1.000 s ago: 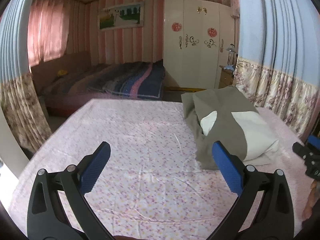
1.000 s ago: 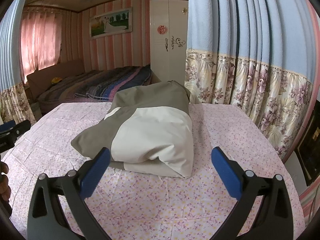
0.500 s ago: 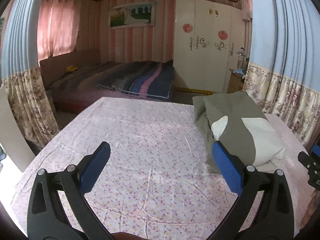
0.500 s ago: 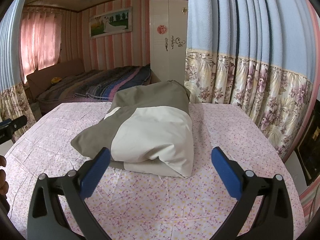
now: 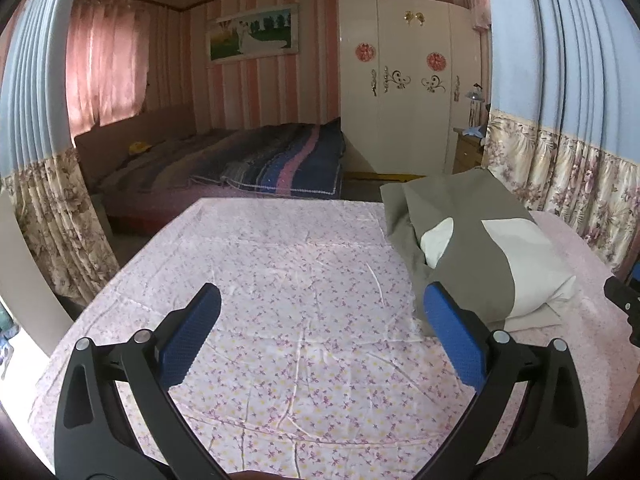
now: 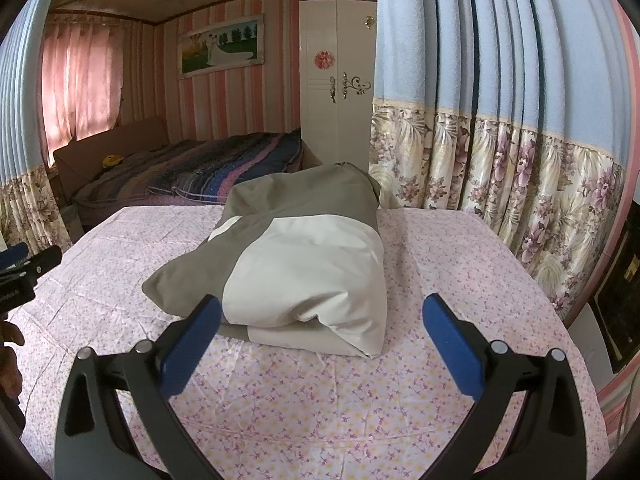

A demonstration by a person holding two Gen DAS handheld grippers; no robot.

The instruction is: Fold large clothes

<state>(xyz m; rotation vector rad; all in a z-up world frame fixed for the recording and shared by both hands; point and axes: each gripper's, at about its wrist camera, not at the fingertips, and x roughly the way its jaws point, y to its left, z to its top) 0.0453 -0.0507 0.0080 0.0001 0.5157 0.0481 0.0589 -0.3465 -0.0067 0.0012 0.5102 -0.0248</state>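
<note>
A folded olive-and-cream garment (image 6: 304, 260) lies as a thick bundle on the pink floral sheet (image 6: 320, 408). In the left wrist view the garment (image 5: 480, 248) lies at the right. My right gripper (image 6: 320, 336) is open and empty, just in front of the bundle's near edge. My left gripper (image 5: 320, 332) is open and empty over bare sheet (image 5: 280, 280), left of the bundle. The right gripper's tip shows in the left wrist view (image 5: 624, 304), and the left gripper's tip in the right wrist view (image 6: 28, 272).
Blue and floral curtains (image 6: 500, 140) hang close along the right side of the bed. Another bed with a striped blanket (image 5: 260, 160) stands beyond the far edge. A white wardrobe (image 5: 400, 100) is at the back.
The left gripper has drawn back and tilted up a little, so the garment sits lower and further right in its view. The right gripper has held still.
</note>
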